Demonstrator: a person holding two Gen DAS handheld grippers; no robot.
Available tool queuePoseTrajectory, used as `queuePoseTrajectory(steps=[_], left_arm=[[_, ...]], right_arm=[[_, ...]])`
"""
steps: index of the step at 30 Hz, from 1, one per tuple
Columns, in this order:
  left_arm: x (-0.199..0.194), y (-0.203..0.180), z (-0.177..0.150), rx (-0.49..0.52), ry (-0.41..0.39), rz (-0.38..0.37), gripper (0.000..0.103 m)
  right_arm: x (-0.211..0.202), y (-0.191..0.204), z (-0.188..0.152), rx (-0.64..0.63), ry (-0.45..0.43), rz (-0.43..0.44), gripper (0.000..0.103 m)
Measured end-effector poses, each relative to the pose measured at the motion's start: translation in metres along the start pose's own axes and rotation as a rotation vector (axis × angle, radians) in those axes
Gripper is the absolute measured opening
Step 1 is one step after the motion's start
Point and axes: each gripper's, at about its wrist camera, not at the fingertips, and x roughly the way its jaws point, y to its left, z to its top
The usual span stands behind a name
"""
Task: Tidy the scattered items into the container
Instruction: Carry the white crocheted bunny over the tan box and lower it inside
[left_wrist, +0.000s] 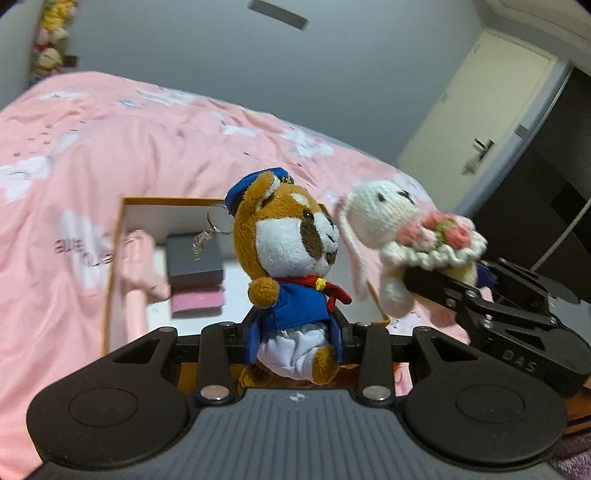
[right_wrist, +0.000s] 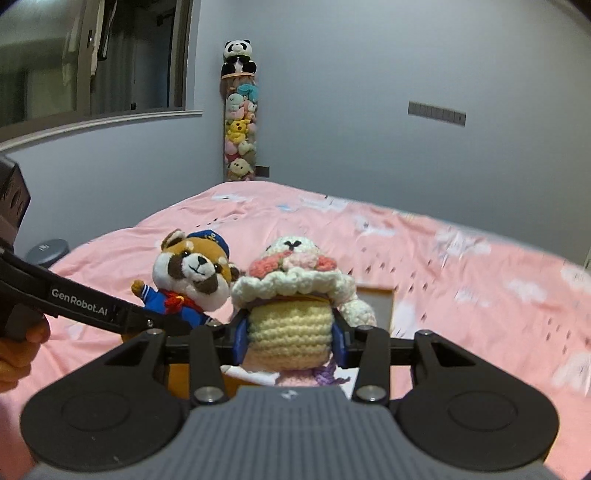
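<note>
My left gripper (left_wrist: 295, 332) is shut on a red panda plush (left_wrist: 291, 251) in a blue sailor suit and cap, with a keyring hanging from it. It hangs above the orange-rimmed open box (left_wrist: 122, 221) on the pink bed. My right gripper (right_wrist: 291, 338) is shut on a crocheted white bunny (right_wrist: 291, 291) that carries a pink flower bouquet, gripped by its cream body. In the left wrist view the bunny (left_wrist: 391, 221) and right gripper (left_wrist: 443, 284) sit just right of the panda. In the right wrist view the panda (right_wrist: 192, 273) and left gripper (right_wrist: 177, 325) are close on the left.
Inside the box lie a dark grey case (left_wrist: 194, 258) on a pink case (left_wrist: 197, 299) and a pink soft item (left_wrist: 138, 258). The pink bedspread (left_wrist: 92, 147) spreads all round. A tall column of plush toys (right_wrist: 240, 125) stands against the wall, and a door (left_wrist: 476, 107) is at right.
</note>
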Motion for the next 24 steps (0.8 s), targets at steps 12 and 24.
queuePoseTrajectory(steps=[12,24], left_arm=[[0.108,0.043,0.031,-0.065,0.173,-0.053,0.042],[0.17,0.079,0.042,-0.122,0.282,-0.077,0.042]], right_arm=[[0.11,-0.024,0.011,-0.009,0.177,-0.072,0.045],[0.185,-0.032,-0.005,-0.056,0.331,-0.108,0.046]])
